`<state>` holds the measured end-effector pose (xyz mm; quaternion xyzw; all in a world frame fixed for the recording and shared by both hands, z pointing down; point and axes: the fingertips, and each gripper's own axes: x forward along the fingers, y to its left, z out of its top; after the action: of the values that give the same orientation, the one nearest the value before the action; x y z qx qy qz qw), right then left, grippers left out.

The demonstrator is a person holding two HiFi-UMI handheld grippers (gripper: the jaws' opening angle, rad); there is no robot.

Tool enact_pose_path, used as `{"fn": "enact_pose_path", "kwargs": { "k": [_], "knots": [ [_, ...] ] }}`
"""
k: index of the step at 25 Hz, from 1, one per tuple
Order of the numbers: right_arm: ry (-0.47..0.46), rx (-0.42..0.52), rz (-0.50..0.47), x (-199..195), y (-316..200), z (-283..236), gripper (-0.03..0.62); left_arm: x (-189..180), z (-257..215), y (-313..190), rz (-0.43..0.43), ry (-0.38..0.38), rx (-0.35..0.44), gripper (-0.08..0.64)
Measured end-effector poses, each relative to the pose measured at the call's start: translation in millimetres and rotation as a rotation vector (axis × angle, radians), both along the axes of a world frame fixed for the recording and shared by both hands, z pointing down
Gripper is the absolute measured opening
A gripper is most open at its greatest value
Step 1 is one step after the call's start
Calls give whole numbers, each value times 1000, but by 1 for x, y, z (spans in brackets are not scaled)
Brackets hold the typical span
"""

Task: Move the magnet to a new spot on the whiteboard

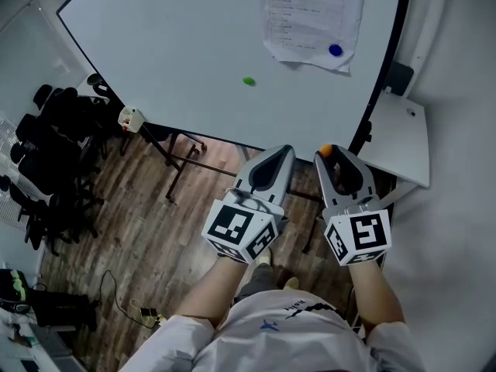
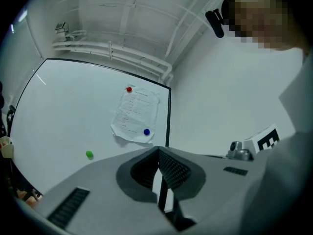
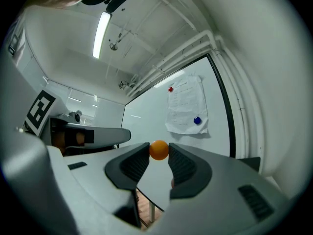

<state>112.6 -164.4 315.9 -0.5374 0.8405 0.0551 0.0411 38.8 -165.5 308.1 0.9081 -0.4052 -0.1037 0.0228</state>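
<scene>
1. Magnet [image 3: 159, 150], orange, small and round: it sits between the very tips of the right gripper [image 1: 328, 153], in the air short of the whiteboard [image 1: 194, 45] and not touching it. In the head view it shows just below the board's lower edge, towards the right-hand frame
2. Handling, my judgement: light, hard and smooth, so there is no risk of crushing it, but a rounded body can squirt out from flat pads. The best hold is across its widest part, and that is where the pads have it now. I expect it to tug towards the board on approach and snap on, so it should be presented flat
3. Right gripper: jaws stand apart by the width of the magnet and press on its two sides. The grip is at the tips only, nothing deeper in the throat
4. Left gripper [image 2: 159, 153]: jaws brought together, nothing between them, pointing at the board from beside the right one
5. Board: green magnet [image 1: 249, 80] alone on bare white. Paper sheet [image 1: 310, 14] at upper right is pinned by a blue magnet [image 1: 335, 50] low and a red magnet [image 2: 129, 89] at the top
6. Free white surface lies left of the sheet and around the green one, which I judge suitable for a new spot
</scene>
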Motion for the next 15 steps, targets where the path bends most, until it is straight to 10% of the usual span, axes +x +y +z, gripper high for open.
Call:
{"fn": "enact_pose_path", "kwargs": {
  "k": [15],
  "knots": [
    [18, -44, 49, -26, -71, 30, 129, -27, 22, -55, 9, 3, -21, 9]
  ]
}}
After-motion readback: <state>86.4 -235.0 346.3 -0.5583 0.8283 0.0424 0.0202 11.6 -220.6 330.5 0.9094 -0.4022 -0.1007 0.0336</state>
